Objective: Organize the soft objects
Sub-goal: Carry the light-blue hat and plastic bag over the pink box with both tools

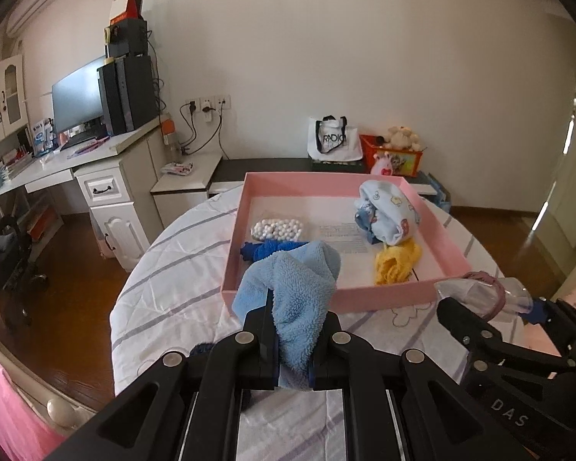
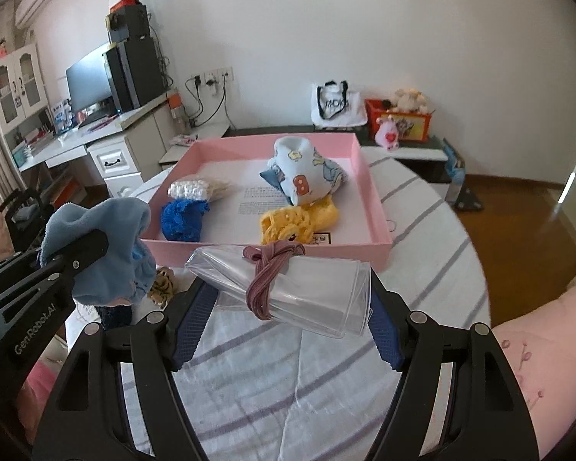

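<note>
Round table [image 2: 422, 230] draped in striped cloth. Pink tray [image 1: 434, 230] set on it — blue, yellow, patterned soft items inside. Light blue fleece cloth [image 1: 295, 292] clamped in left gripper [image 1: 293, 326], near tray's front edge. Rolled clear bag [image 2: 288, 288], banded, gripped across by right gripper [image 2: 288, 307].

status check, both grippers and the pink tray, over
Left gripper shut on blue cloth. Right gripper holding banded plastic roll. Pink tray just ahead, nothing in the way.
</note>
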